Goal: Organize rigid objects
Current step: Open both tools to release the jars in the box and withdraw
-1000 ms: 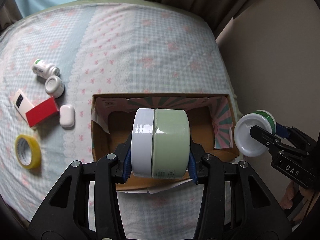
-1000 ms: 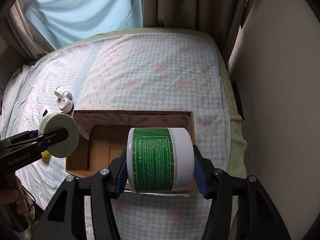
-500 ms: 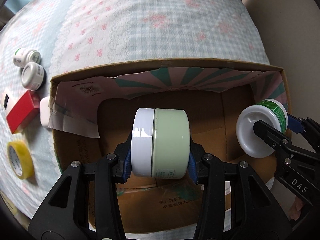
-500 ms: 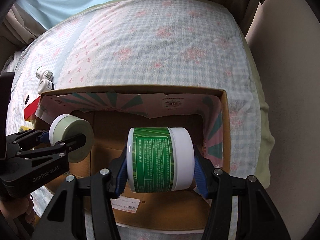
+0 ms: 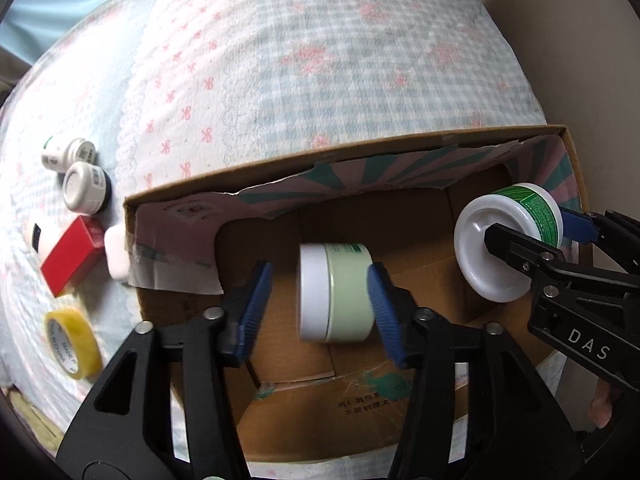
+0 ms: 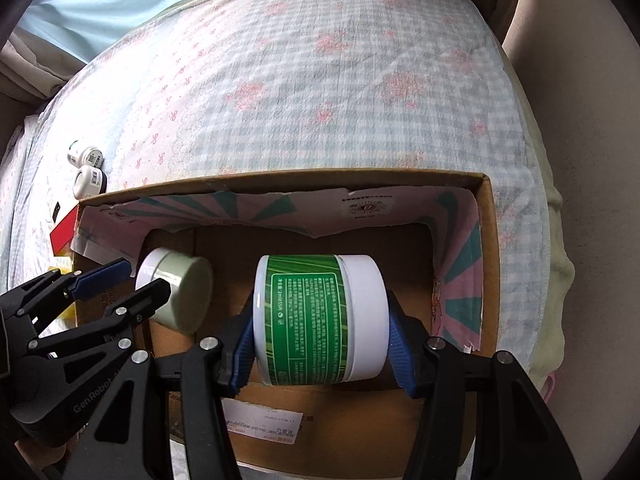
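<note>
A cardboard box (image 5: pixel 280 164) (image 6: pixel 486 240) lies open on the bed. My left gripper (image 5: pixel 318 300) (image 6: pixel 128 284) is open inside the box. The pale green jar with a white lid (image 5: pixel 336 292) (image 6: pixel 176 296) sits blurred between its fingers, free of the left pad and near the right one. My right gripper (image 6: pixel 322 328) (image 5: pixel 532 248) is shut on a green-labelled jar with a white lid (image 6: pixel 320 320) (image 5: pixel 508 248) and holds it on its side over the right half of the box.
Left of the box on the checked bedspread lie two small white bottles (image 5: pixel 76 172) (image 6: pixel 86 168), a red box (image 5: pixel 72 256), a white case (image 5: pixel 116 256) and a yellow tape roll (image 5: pixel 72 344). A beige wall (image 6: pixel 580 120) runs along the right.
Both grippers came down from above the box into it. My left gripper opened and let go of the pale green jar. The right gripper kept its hold on the green-labelled jar.
</note>
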{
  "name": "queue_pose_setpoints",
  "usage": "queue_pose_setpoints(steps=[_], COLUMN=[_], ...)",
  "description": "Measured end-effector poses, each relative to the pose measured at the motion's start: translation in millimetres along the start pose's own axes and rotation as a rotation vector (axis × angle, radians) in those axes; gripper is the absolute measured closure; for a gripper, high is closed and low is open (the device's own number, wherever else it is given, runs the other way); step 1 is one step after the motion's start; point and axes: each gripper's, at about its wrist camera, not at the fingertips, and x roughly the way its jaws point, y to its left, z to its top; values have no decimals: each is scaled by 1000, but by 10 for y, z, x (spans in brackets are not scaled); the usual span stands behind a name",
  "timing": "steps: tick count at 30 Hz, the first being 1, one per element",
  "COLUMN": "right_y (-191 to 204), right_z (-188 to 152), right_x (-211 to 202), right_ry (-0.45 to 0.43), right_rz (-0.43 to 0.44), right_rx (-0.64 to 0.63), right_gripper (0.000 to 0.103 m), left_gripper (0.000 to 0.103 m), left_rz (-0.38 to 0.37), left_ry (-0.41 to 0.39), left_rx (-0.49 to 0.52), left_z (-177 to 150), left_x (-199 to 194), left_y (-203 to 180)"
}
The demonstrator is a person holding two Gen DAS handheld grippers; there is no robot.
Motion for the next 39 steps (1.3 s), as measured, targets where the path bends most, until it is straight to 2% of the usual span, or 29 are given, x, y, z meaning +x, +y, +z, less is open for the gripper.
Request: queue_pose_setpoints(steps=[1, 2, 3, 4, 6, 9, 16, 21, 29, 34, 39], right_y=[-9, -40, -85, -138, -238, -313, -233, -176, -94, 26, 226], right_z=[-6, -15, -28, -50, -91, -125, -191, -240, -364, -438, -454], right_x=[-19, -56, -113, -178, -280, -339, -431, -555, -861, -1141, -1427], right_ry=[-7, -23, -53, -89, -129, -137, -70, -77, -109, -156, -206], right_rz=[-12, -43, -42, -22, 32, 55, 90, 72, 37, 25, 20], right_rx=[13, 31, 47, 65, 108, 152, 154, 156, 132, 95, 46], right_gripper=[45, 31, 19, 0, 0, 0, 0, 0, 0, 0, 0], left_gripper=[9, 0, 0, 0, 0, 0, 0, 0, 0, 0, 0], left_rz=[15, 17, -15, -45, -24, -17, -21, -26, -6, -6, 46], left_ry=[-6, -14, -24, -25, -9, 3, 4, -14, -84, -127, -171], left_rx=[-4, -23, -50, -80, -112, -126, -97, -69, -41, -67, -87], left_z=[4, -3, -24, -52, -122, -227, -394, -427, -539, -713, -919], left_x=[-31, -70, -118, -157, -202, -241, -333, -452, -874, -1231, -1604], left_y=[22, 88, 174, 263, 399, 510, 452, 367, 340, 443, 687])
